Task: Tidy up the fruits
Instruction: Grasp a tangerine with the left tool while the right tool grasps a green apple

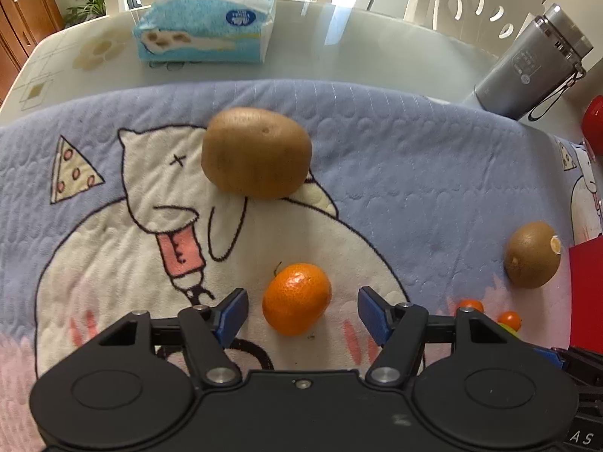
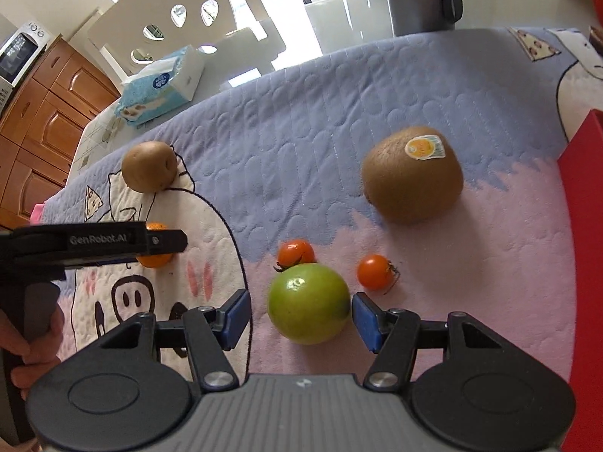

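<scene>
Left tool [image 1: 303, 314] is spread astride the tangerine [image 1: 297, 298]; right tool [image 2: 300, 318], spread, brackets the green fruit [image 2: 308, 303], ready to pinch.

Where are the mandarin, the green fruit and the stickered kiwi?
mandarin [image 1: 297, 298], left wrist view, middle of its peel.
green fruit [image 2: 308, 303], right wrist view, centre of its skin.
kiwi [image 2: 411, 175], right wrist view, brown skin just below the sticker.

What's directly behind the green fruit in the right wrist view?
A small orange tomato sits right behind the green fruit, its lower part and stem covered by the fruit. A second small tomato lies apart to the right, fully visible. Whether the first touches the fruit is unclear.
</scene>
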A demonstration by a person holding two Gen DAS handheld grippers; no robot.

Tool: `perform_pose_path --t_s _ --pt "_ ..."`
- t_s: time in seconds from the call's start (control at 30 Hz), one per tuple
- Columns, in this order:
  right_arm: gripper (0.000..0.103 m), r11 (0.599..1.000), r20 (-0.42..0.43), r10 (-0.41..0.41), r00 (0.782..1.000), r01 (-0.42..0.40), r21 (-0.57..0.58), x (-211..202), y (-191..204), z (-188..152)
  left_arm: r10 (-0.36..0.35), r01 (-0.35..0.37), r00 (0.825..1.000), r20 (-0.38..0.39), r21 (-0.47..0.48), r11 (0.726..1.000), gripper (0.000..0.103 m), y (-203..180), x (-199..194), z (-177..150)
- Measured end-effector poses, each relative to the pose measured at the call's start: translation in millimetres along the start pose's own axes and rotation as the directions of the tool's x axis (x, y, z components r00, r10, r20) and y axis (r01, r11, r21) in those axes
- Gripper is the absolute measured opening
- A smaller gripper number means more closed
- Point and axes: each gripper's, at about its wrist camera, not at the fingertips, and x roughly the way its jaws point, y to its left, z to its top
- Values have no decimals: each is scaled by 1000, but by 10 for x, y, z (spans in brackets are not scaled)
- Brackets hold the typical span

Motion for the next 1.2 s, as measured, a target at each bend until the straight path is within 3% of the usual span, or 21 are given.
perform_pose_path --t_s 0.37,0.43,0.5,0.53,1.2 --pt "62 1000 -27 -13 1000 13 -8 141 15 44 6 -6 1000 24 11 1000 80 -48 42 -30" --pt "58 1000 -27 -17 999 17 -21 130 23 41 50 -52 998 44 52 997 66 -111 34 -76" --pt "53 999 -16 -28 999 27 -30 107 29 36 94 -102 992 78 104 989 44 -172 -1 -125" --pt "53 999 -12 -25 1000 24 -34 96 28 32 98 -109 991 93 112 988 43 -179 -20 -148" --pt "53 999 64 37 997 -38 2 -351 -76 -251 51 -59 990 132 53 997 43 -276 -472 -531"
